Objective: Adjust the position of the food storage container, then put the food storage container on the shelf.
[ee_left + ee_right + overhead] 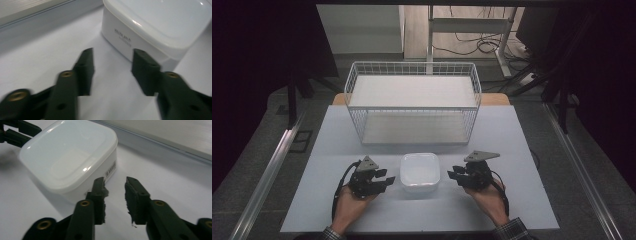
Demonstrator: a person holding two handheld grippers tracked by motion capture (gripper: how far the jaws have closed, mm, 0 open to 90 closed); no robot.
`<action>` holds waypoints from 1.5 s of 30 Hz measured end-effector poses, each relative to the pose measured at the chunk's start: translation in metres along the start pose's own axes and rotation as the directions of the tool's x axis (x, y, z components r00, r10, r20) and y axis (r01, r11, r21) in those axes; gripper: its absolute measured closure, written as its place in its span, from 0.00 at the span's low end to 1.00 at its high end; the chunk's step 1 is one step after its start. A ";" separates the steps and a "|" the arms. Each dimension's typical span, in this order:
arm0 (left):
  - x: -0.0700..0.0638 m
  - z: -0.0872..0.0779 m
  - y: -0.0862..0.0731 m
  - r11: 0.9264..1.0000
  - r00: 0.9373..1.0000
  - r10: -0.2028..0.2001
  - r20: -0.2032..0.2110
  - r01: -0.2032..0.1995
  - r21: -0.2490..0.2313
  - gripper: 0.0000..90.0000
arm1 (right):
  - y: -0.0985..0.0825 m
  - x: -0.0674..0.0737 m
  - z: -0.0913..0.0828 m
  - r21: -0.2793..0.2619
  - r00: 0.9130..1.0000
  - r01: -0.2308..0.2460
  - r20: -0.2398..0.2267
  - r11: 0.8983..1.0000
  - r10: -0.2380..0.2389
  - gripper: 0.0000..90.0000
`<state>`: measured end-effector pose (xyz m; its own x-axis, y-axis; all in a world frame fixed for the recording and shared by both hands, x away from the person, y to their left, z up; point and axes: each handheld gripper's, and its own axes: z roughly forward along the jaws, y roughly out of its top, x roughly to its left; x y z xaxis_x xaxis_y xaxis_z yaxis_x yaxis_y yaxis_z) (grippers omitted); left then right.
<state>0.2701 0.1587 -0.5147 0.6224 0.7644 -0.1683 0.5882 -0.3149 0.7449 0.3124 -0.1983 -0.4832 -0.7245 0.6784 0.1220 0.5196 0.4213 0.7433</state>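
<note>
With the left tool (387,180) and right tool (453,175) both parted and empty beside the lidded white container (420,172), an uneven squeeze could skid it across the tabletop (512,150).

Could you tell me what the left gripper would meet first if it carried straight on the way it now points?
Most likely the white lidded container: the open left gripper points at its near side wall.
</note>
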 end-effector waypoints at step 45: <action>-0.006 -0.002 0.000 0.997 0.992 0.075 0.102 -0.075 0.000 0.11 | -0.003 0.013 0.002 -0.043 0.997 0.079 0.016 0.996 -0.078 0.00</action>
<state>0.2650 0.1558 -0.5124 0.7141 0.6772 -0.1772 0.5397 -0.3715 0.7554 0.3027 -0.1899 -0.4848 -0.7555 0.6531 0.0525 0.4406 0.4470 0.7785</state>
